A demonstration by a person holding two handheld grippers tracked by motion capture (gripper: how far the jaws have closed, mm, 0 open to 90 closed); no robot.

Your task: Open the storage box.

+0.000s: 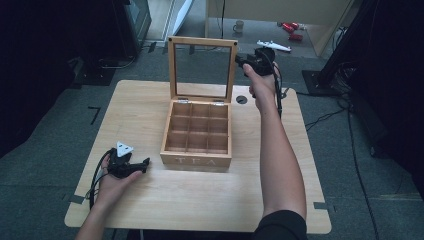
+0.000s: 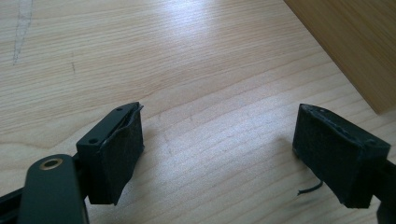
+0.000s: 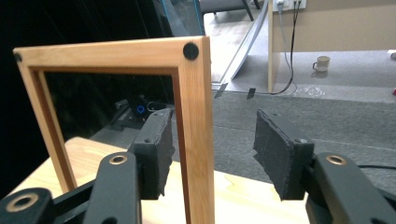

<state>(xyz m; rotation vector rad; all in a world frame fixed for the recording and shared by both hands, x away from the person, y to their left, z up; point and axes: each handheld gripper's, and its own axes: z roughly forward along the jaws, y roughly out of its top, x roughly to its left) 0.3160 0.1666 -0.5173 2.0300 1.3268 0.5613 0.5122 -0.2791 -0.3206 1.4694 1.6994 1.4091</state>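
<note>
One wooden tea box point(image 1: 197, 134), split into nine square compartments, is set mid-tabletop point(image 1: 150, 200) with its glass-paned lid point(image 1: 202, 67) upright. The lid's frame edge is straddled by the right gripper point(image 3: 212, 156), fingers parted, one touching the wood. The left gripper point(image 2: 219, 154) is parked on pale woodgrain, fingers spread wide and empty.

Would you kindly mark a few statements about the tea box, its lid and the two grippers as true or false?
1. The tea box has its lid standing upright. True.
2. The box's compartments hold tea bags. False: they look empty.
3. The right gripper has the lid's frame edge between its jaws. True, with a gap on one side.
4. The left gripper holds a spoon. False: its jaws are open over the bare table.
5. The lid's panel is solid wood. False: it is see-through inside a wooden frame.
</note>
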